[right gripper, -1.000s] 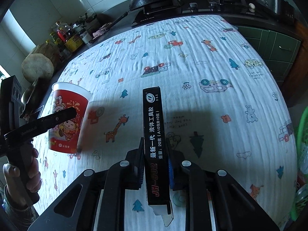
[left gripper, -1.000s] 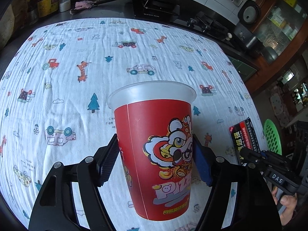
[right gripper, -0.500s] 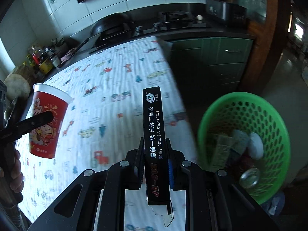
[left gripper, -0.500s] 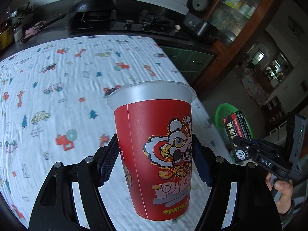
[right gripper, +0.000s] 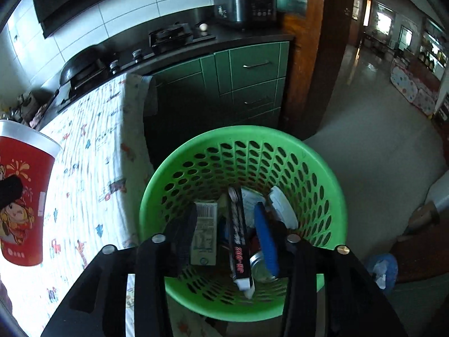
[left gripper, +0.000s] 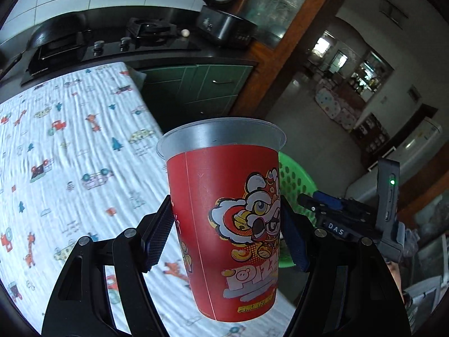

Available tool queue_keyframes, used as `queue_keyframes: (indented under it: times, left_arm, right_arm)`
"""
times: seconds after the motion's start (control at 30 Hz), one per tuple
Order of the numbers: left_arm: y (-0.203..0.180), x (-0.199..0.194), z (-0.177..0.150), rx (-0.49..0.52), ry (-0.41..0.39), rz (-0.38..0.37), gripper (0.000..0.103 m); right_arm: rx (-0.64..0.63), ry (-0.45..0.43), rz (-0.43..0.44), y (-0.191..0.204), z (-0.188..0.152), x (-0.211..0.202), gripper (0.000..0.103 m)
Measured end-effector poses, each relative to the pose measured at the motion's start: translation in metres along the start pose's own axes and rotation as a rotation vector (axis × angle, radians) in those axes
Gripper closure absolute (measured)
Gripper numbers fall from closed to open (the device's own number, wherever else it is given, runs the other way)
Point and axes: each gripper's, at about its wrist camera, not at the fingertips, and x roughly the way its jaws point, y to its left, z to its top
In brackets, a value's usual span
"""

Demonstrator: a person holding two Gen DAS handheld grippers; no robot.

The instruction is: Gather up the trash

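a: what are the tongs doing?
b: left gripper [left gripper: 224, 241] pinches the red cup [left gripper: 227, 219] upright, above the table's edge. right gripper [right gripper: 224, 233] is opening over the green basket [right gripper: 322, 185]; its pads are off the black box [right gripper: 238, 233].
a: and the box?
b: between the jaws, above the carton [right gripper: 204, 233] and other trash inside the basket.

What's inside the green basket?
In the green basket: a black box dropping in, a small carton, a white lid and a can. The right gripper's fingers cover whatever lies underneath.
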Motion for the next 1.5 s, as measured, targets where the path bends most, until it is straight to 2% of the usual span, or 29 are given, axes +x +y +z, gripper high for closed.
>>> queue_keyframes:
  times: [0.07,0.2,0.27,0.37,0.47,0.63,0.73,0.83,1.1,1.23,1.5]
  left_arm:
    - [-0.016,0.01,0.002,0.026,0.004,-0.001,0.032]
    - [-0.04,0.032,0.001,0.055,0.031,-0.022,0.032]
    - [-0.047,0.042,0.001,0.061,0.041,-0.027,0.032]
    - [-0.058,0.057,0.0,0.065,0.067,-0.038,0.032]
    - [-0.068,0.069,-0.001,0.08,0.075,-0.044,0.032]
    - [-0.082,0.084,-0.001,0.09,0.08,-0.063,0.03]
    - [-0.089,0.087,-0.003,0.11,0.082,-0.06,0.022]
    - [-0.094,0.087,-0.009,0.143,0.085,-0.05,0.022]
    - [-0.091,0.051,-0.026,0.218,0.02,-0.009,0.012]
    - [-0.078,0.025,-0.034,0.215,-0.022,0.012,0.007]
    - [-0.052,-0.024,-0.054,0.202,-0.088,0.064,0.005]
  right_arm:
    - [0.015,-0.009,-0.012,-0.011,0.0,-0.001,0.059]
    - [0.021,-0.037,-0.006,-0.022,-0.005,-0.012,0.044]
    - [-0.001,-0.055,-0.022,-0.024,-0.011,-0.021,0.043]
    - [-0.032,-0.072,-0.038,-0.025,-0.017,-0.032,0.036]
    - [-0.047,-0.092,-0.069,-0.027,-0.025,-0.043,0.035]
    - [-0.038,-0.115,-0.072,-0.038,-0.045,-0.06,0.031]
    - [-0.031,-0.127,-0.07,-0.043,-0.056,-0.068,0.029]
    - [-0.028,-0.138,-0.071,-0.043,-0.064,-0.073,0.028]
    - [-0.031,-0.155,-0.063,-0.029,-0.091,-0.086,0.021]
    - [-0.035,-0.172,-0.057,-0.015,-0.101,-0.094,0.019]
    - [-0.05,-0.214,-0.039,0.021,-0.12,-0.113,0.014]
